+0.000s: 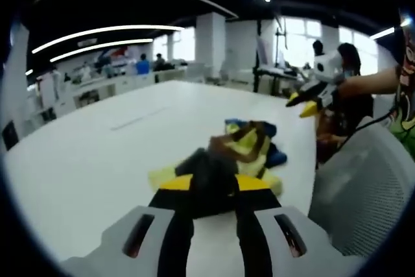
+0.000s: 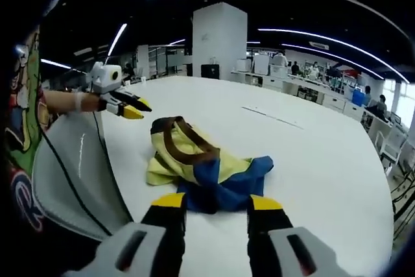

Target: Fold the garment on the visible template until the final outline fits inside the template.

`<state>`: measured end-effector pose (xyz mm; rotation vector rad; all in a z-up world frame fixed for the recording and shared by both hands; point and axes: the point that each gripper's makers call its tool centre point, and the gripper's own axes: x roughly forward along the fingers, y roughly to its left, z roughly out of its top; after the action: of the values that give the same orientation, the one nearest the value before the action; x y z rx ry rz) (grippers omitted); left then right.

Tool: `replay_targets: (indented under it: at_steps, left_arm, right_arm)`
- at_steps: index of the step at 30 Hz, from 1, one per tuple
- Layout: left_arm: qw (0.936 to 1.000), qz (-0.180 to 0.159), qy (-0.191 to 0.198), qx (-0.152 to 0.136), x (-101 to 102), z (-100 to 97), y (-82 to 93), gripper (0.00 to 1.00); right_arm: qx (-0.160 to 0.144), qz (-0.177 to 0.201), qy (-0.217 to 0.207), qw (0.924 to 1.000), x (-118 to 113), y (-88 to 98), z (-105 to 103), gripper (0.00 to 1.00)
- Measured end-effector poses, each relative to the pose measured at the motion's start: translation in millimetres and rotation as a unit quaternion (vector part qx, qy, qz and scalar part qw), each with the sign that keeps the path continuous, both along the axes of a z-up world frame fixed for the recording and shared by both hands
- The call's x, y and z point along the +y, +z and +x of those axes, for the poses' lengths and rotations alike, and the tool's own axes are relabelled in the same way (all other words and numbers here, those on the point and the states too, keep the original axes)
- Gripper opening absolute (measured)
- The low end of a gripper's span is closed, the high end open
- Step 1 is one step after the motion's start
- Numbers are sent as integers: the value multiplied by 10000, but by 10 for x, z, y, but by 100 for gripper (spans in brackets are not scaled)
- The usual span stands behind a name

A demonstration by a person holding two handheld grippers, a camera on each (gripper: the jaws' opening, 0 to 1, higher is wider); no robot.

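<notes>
Both grippers (image 1: 214, 189) (image 2: 217, 204) gape wide over the crumpled garment (image 2: 201, 170), seemingly touching nothing.

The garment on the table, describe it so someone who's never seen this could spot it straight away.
On the big white table, look near the edge closest to the grey mesh chair back. The garment lies there crumpled in a heap: pale yellow with brown trim and a blue part, the one colourful thing on the white top.

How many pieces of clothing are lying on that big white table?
1: a crumpled yellow, blue and brown garment on the white table, just ahead of the right gripper and of the left gripper. More could be hidden in its folds.
</notes>
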<state>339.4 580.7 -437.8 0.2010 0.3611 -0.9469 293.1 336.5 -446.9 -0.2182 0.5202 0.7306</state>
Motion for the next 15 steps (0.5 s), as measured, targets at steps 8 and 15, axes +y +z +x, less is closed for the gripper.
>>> replay_targets:
  at_steps: [8, 15]
  left_arm:
    - [9982, 496, -298, -165, -80, 5, -130, 16]
    - [9969, 736, -228, -180, -68, 65, -236, 14]
  right_arm:
    - [35, -287, 425, 9987, 174, -100, 95, 30]
    - [24, -388, 534, 9978, 223, -129, 143, 26]
